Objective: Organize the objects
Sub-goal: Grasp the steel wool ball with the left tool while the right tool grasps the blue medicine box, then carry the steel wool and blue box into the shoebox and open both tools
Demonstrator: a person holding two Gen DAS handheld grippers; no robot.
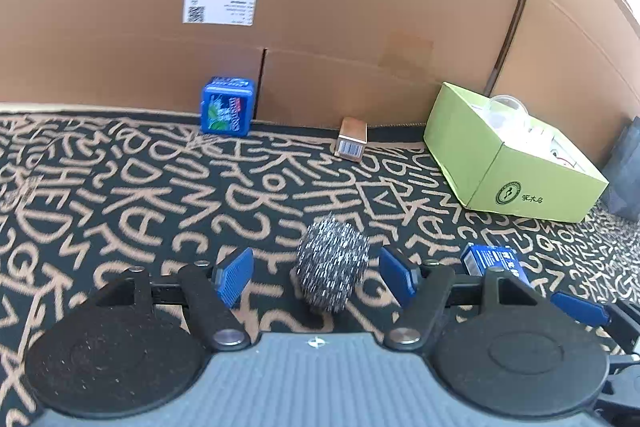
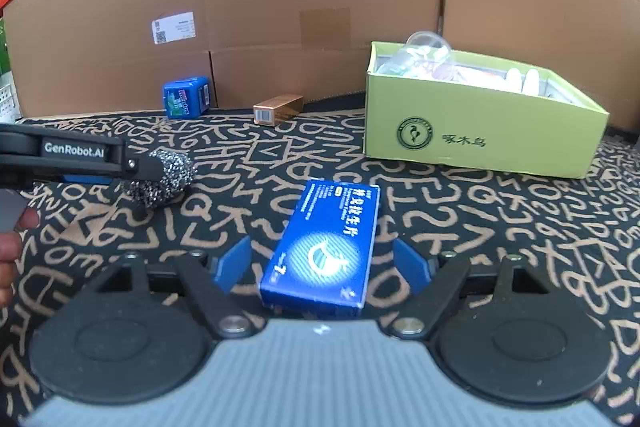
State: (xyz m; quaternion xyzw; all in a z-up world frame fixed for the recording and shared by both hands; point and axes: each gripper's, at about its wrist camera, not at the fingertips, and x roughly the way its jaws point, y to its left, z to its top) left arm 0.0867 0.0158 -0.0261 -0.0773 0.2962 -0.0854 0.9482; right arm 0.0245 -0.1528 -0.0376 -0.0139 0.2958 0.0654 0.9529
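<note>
- Lying between the spread left tool [image 1: 316, 277], untouched: a round, bristly steel scourer [image 1: 331, 264]
- Right tool [image 2: 322, 263], spread, flanks a glossy blue carton [image 2: 326, 245]; green cardboard box [image 2: 476, 131] at two o'clock

One steel scourer [image 1: 331, 263], one green box [image 2: 472, 123], three small boxes: blue flat [image 2: 324, 251], blue cube [image 2: 186, 102], gold [image 2: 278, 109].

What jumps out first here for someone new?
The black rug scrawled with tan letters fills the floor. On it, a steel-wool scrubber sits between the open left gripper pads, and a blue box between the open right gripper pads. A lime-green box of items sits right, against cardboard.
</note>
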